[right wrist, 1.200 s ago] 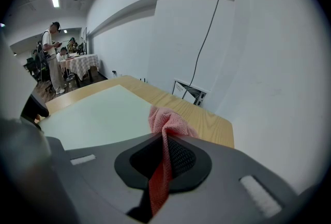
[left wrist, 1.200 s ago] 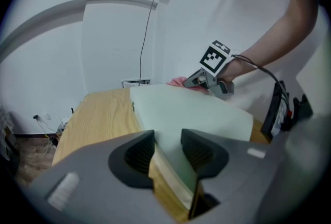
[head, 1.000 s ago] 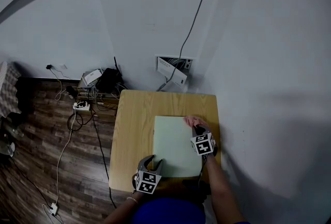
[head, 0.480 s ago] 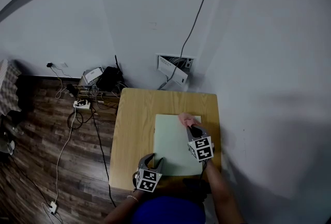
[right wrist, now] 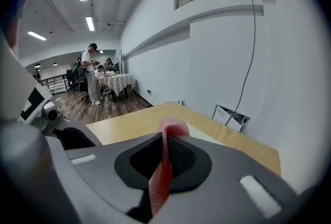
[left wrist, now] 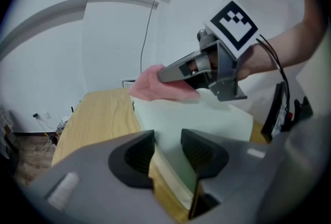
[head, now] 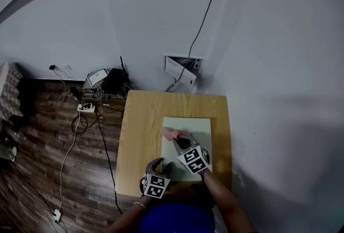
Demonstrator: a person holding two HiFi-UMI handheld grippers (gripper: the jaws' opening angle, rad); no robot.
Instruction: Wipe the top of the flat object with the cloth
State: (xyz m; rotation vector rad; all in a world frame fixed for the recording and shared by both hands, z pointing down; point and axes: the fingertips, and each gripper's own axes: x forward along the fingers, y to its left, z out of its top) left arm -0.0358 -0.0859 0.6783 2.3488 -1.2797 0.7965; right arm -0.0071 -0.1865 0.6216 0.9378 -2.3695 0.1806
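Right tool [head: 181, 144] is pinching the pink cloth [head: 173, 133] at the left edge of the green board [head: 193, 125], so the bare top lies to its right and further up the desk [head: 140, 135]. Left tool [head: 159, 166] clamps the board's near corner.

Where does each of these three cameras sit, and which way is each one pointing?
Head view: on the person's head, facing steeply down at the wooden table, pale green board, left gripper and right gripper.
Left gripper view: on the left gripper, facing along its fingers, closed on the board's corner, toward the wall.
Right gripper view: on the right gripper, facing past its fingers pinching the pink cloth.
Shared: each gripper view shows the other gripper.
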